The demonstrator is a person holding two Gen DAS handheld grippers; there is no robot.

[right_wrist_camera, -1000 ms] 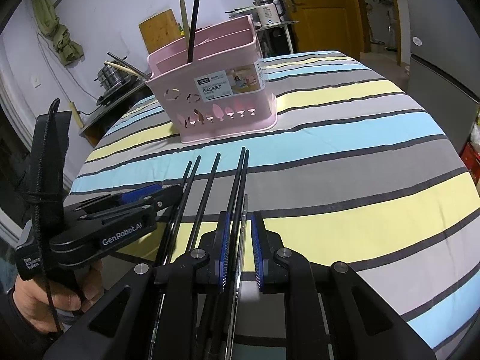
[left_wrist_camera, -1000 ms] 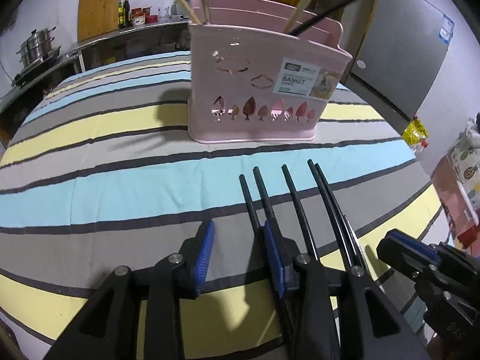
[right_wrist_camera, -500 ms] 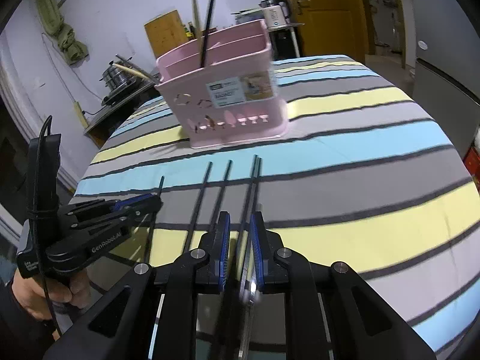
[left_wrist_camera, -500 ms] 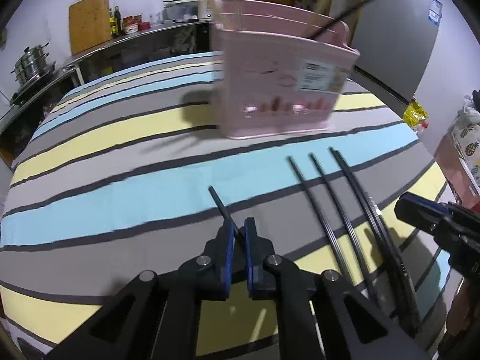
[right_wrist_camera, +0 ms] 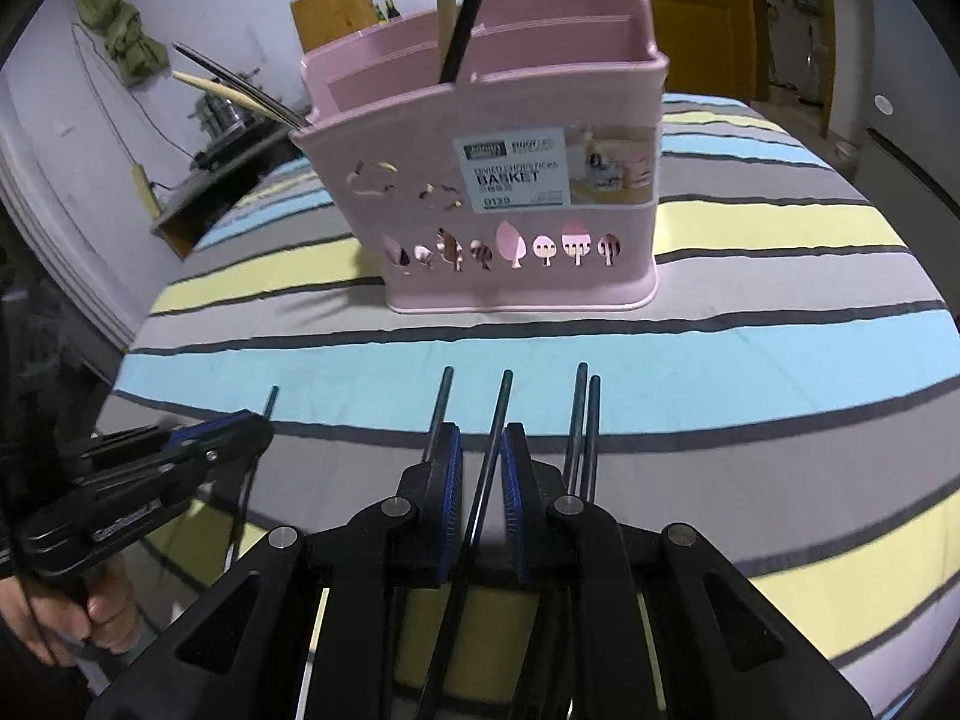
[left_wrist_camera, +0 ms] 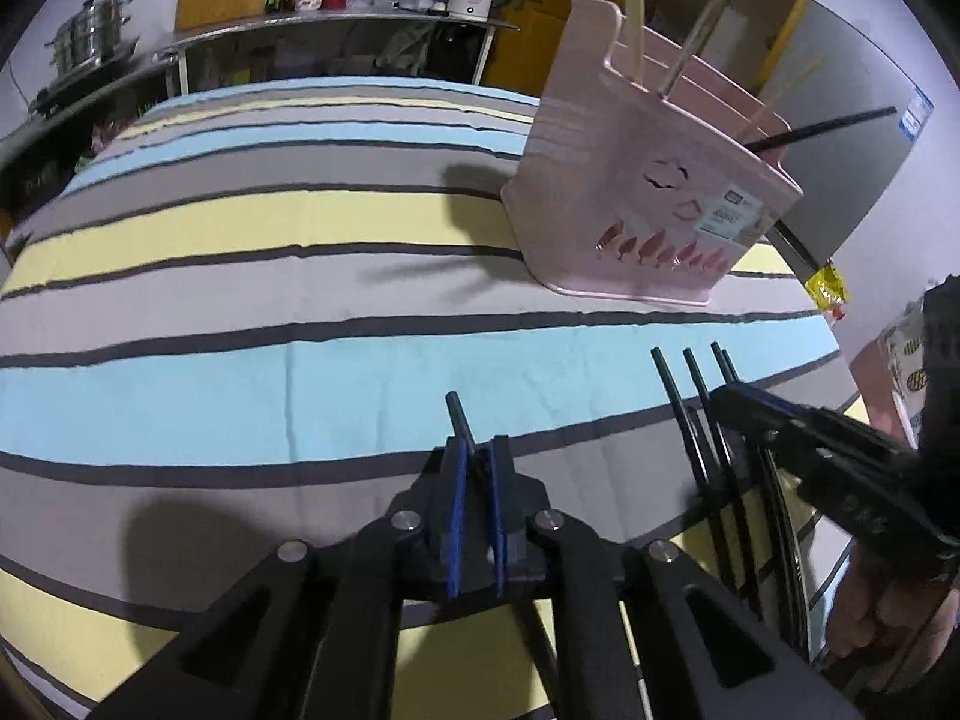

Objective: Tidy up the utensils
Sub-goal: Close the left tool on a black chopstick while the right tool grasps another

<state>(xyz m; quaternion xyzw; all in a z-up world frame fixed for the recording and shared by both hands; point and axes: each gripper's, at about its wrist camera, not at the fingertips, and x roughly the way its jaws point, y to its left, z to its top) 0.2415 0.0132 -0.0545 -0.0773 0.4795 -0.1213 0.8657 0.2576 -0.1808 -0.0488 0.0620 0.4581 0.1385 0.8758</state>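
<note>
Left claw (left_wrist_camera: 476, 456) is closed on a single black chopstick (left_wrist_camera: 459, 420), whose tip pokes out just ahead of the blue pads; this stick sits well apart from the others, over the grey and blue stripes of the tabletop (left_wrist_camera: 240, 372). Whether it is lifted clear of the cloth cannot be told.

Right claw (right_wrist_camera: 482, 450) is narrowed around another black chopstick (right_wrist_camera: 503, 402), which runs between the two blue pads. A sliver of gap seems to show beside the stick in the right wrist view, so a firm pinch is not confirmed. Three more chopsticks (right_wrist_camera: 585, 420) lie flat beside that claw, one to its left and a pair touching each other to its right, all pointing toward the basket.

Pink divided basket (right_wrist_camera: 516, 180) stands upright on the tabletop, beyond the loose sticks and well apart from both claws. It already holds several utensils: a black stick and pale wooden ones lean out of its compartments.

Step in hand, by judgement: pickup of loose chopsticks, one per claw, with the task partly done.

Next move calls for raising each held stick, tilting it toward upright and lowering it tip-first into a compartment. The right grip should be firmed first. Care is needed that a long stick does not swing against the basket rim or tip the light basket.
</note>
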